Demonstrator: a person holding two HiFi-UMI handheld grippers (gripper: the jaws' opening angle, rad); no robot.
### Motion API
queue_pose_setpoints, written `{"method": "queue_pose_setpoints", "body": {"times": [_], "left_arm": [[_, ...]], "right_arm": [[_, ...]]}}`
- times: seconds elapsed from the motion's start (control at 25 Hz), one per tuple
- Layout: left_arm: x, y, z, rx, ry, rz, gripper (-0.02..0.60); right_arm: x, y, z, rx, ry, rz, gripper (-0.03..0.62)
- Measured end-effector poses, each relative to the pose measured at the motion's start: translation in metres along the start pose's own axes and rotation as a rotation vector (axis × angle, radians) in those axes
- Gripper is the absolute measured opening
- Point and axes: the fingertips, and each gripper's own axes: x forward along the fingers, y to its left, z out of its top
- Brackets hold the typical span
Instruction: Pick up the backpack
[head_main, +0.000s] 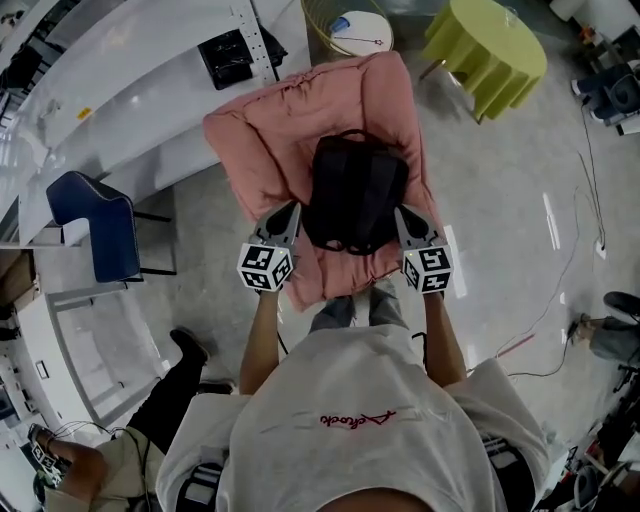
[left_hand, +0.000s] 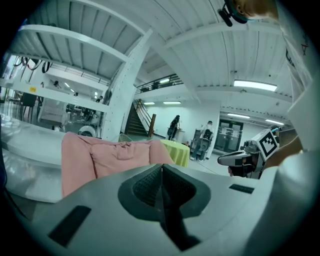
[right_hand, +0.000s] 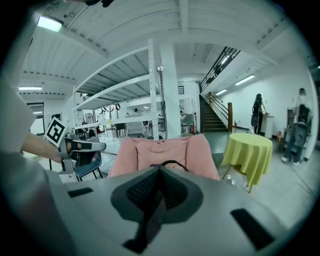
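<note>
On the pink chair (head_main: 255, 135) lies the black backpack (head_main: 355, 190). It rests in the middle of the soft seat, and its top loop (head_main: 352, 133) is toward the back of the chair.

A person in a white shirt (head_main: 350, 420) stands right in front of the chair and holds a gripper in each hand. The left gripper (head_main: 291, 208) is just beside the left side of the backpack. The right gripper (head_main: 402, 212) is just beside the right side. The backpack is between the two of them. From above I cannot tell if the tips touch the bag.

The left gripper's jaws are pressed tight together, with nothing between them. Its own view looks past the tips at the pink chair. The right gripper shows off to the side there, with its black and white cube (left_hand: 268, 142). The right gripper's jaws are pressed together too, and they hold nothing. In its view the loop of the backpack peeks up just over the tips, with the pink chair behind it.

A round yellow table (head_main: 490, 45) stands past the chair, to the right. A blue chair (head_main: 100, 225) stands well apart on the left, beside a long white shelf (head_main: 130, 90). The floor (head_main: 500, 230) is grey and shiny. Part of another person (head_main: 170, 400) shows low on the left. Far off, two people (right_hand: 258, 112) stand near some stairs (right_hand: 220, 117).
</note>
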Motion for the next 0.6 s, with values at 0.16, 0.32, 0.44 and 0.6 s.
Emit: {"method": "queue_pose_setpoints", "body": {"times": [0.16,0.32,0.44,0.6], "left_arm": [[0.016,0.002,-0.006,0.002,0.019,0.026,0.015],[0.032,0.005,-0.013,-0.003,0.037,0.066,0.015],[0.045,0.010,-0.020,-0.011,0.053,0.092,0.015],[0.061,0.021,-0.037,-0.026,0.077,0.116,0.015]], "right_arm": [[0.007,-0.017,-0.007,0.011,0.009,0.016,0.018],[0.020,-0.037,-0.016,0.018,0.027,0.046,0.018],[0.033,-0.051,-0.021,0.017,0.040,0.066,0.018],[0.051,-0.065,-0.036,0.025,0.063,0.079,0.018]]}}
